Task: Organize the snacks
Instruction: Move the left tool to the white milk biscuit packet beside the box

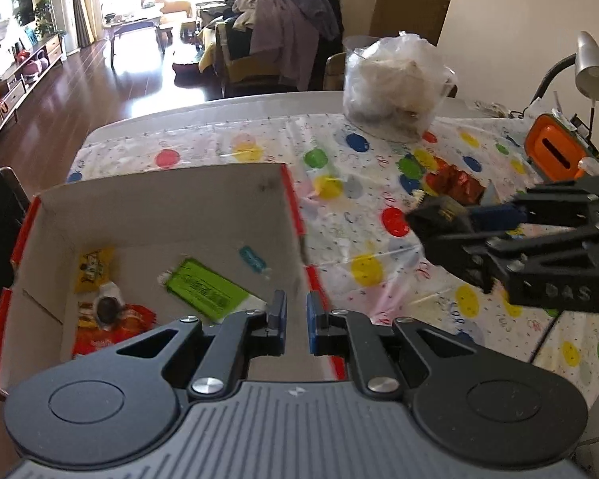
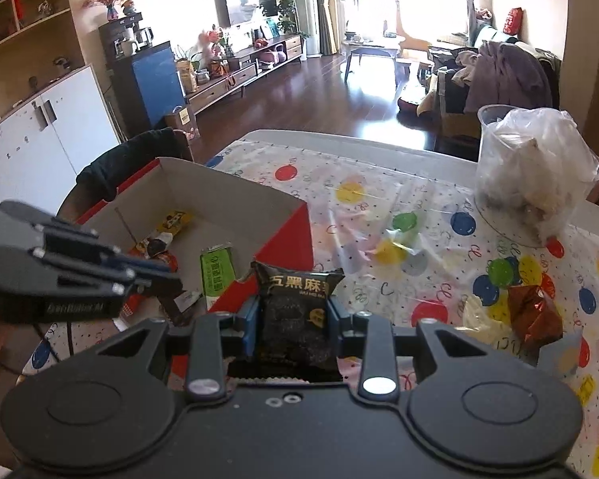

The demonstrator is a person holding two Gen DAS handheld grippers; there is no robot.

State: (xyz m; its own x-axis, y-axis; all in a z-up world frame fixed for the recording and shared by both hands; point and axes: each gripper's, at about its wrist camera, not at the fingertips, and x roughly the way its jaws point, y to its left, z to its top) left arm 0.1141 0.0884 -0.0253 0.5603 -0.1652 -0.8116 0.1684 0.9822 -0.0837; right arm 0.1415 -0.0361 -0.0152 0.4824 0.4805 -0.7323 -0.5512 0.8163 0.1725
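Snacks are half sorted: the cardboard box [image 1: 159, 215] with red outer walls sits at the near left of the table [image 1: 259, 99], and inside it lie a yellow packet [image 1: 94, 269], a green packet [image 1: 209, 289], a small teal wrapper [image 1: 253, 259] and an orange-red packet [image 1: 116, 329]. The left tool [image 1: 296, 315] hangs over the box's right wall, its blue-padded fingers drawn together with nothing between them. The right tool [image 2: 292, 311] is pinching a black snack packet [image 2: 297, 299] with gold lettering, upright between its fingers, just beside the box's red corner and not yet over the opening. From the left wrist view that same tool [image 1: 451, 225] comes in from the right with the dark packet at its tip, above the spotted tablecloth [image 1: 339, 219].

Around them: a brown-red foil snack [image 2: 533, 313] lies loose on the cloth to the right, a clear tub [image 2: 535, 175] stuffed with crumpled plastic stands at the far edge, and an orange box [image 1: 555, 149] and a desk lamp [image 1: 593, 66] occupy the far right corner. The box's tall near wall stands between the held packet and the pile inside.
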